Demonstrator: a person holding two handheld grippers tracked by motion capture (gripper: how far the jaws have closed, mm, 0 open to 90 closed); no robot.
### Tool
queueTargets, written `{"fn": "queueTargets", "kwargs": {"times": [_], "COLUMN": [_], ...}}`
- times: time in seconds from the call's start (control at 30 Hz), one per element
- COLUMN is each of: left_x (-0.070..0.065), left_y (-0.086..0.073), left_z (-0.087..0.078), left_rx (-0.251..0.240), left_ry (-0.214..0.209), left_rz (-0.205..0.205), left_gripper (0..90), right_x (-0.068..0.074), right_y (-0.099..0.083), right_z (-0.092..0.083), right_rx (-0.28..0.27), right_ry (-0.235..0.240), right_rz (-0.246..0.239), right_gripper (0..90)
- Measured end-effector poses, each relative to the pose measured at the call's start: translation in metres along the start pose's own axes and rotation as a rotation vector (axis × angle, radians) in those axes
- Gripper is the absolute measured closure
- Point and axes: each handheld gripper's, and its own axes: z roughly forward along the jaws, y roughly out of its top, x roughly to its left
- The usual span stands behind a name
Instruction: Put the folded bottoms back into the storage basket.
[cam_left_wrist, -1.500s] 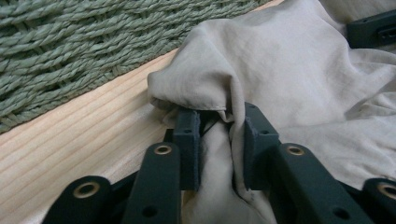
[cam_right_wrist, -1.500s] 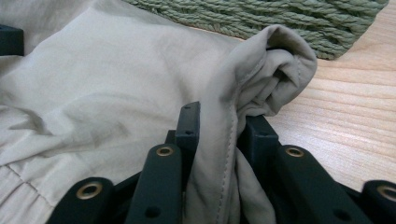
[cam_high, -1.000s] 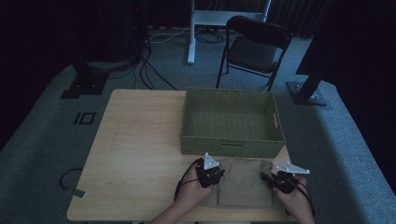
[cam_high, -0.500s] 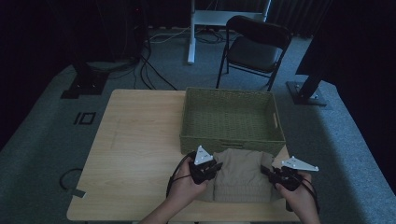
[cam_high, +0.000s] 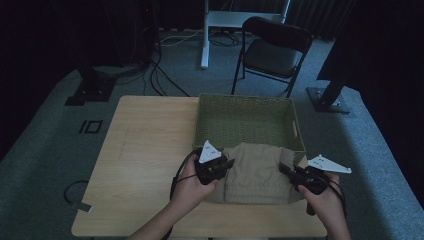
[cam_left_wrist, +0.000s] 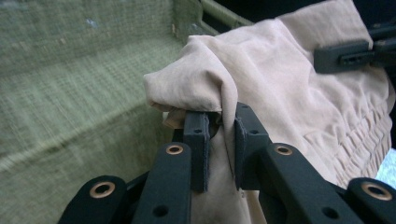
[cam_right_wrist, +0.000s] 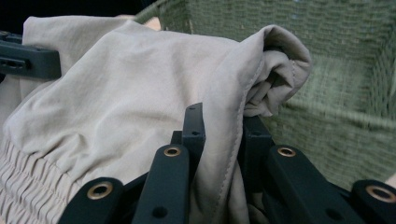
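A folded beige garment (cam_high: 257, 170) with an elastic waistband hangs between my two grippers, raised above the table's near edge, its far side against the front wall of a green woven basket (cam_high: 245, 107). My left gripper (cam_high: 227, 164) is shut on the garment's left edge (cam_left_wrist: 205, 93), cloth pinched between the jaws (cam_left_wrist: 219, 140). My right gripper (cam_high: 284, 169) is shut on the garment's right edge (cam_right_wrist: 275, 60), fabric caught between its jaws (cam_right_wrist: 222, 135). The basket (cam_left_wrist: 70, 84) (cam_right_wrist: 336, 60) lies just beyond the cloth in both gripper views.
The wooden table (cam_high: 145, 150) has bare room left of the basket. Behind it stand a black folding chair (cam_high: 272, 50), a white desk frame (cam_high: 215, 25) and dark stands with cables on the grey carpet.
Both grippers have risen and moved toward the basket, lifting the garment off the table; its far edge now reaches the basket's front wall.
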Motion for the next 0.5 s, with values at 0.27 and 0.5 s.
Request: {"fn": "queueTargets", "kwargs": {"times": [0.27,0.5], "left_x": [0.010,0.025], "left_y": [0.034,0.064], "left_z": [-0.012,-0.014], "left_rx": [-0.049,-0.090], "left_ry": [0.017,0.055], "left_rz": [0.014,0.028], "left_gripper": [79.5,79.5], "right_x": [0.003,0.000], "right_y": [0.038,0.074], "right_z": [0.000,0.007], "right_rx": [-0.050,-0.084], "right_ry": [-0.001,-0.004], "right_rz": [-0.030,-0.052], "right_gripper": [76.5,76.5]}}
